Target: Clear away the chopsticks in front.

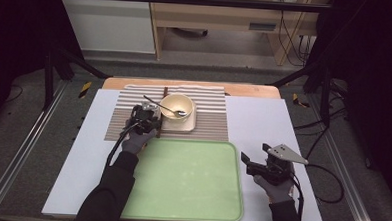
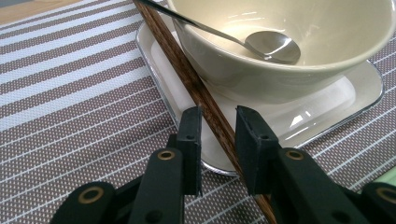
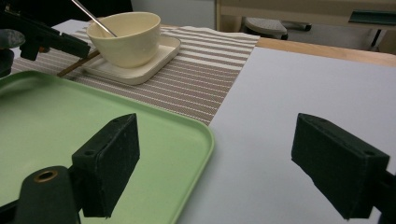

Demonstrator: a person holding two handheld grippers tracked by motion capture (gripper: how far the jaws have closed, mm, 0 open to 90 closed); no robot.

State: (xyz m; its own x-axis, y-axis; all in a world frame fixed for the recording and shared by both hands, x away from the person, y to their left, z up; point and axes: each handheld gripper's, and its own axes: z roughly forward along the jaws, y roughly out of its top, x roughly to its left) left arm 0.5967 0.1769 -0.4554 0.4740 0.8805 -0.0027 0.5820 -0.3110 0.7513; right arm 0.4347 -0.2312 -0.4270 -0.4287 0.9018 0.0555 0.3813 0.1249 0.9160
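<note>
A pair of dark wooden chopsticks (image 2: 187,70) lies on the striped placemat (image 1: 211,116), leaning against the left edge of a square cream plate (image 2: 327,107). On the plate stands a cream bowl (image 2: 243,74) with a metal spoon (image 2: 273,46) inside. My left gripper (image 2: 218,126) straddles the near end of the chopsticks (image 1: 163,96); a thin gap remains at each pad, so it is open. In the high view the left gripper (image 1: 156,124) sits just left of the bowl (image 1: 176,105). My right gripper (image 3: 215,168) stands wide open over the white table, holding nothing, beside the tray's right edge (image 1: 255,152).
A large light green tray (image 1: 191,175) lies at the table's front centre, bare inside. The white table top (image 1: 263,123) extends right of the placemat. A wooden strip (image 1: 245,90) edges the far side. Black frame posts and cables stand around the table.
</note>
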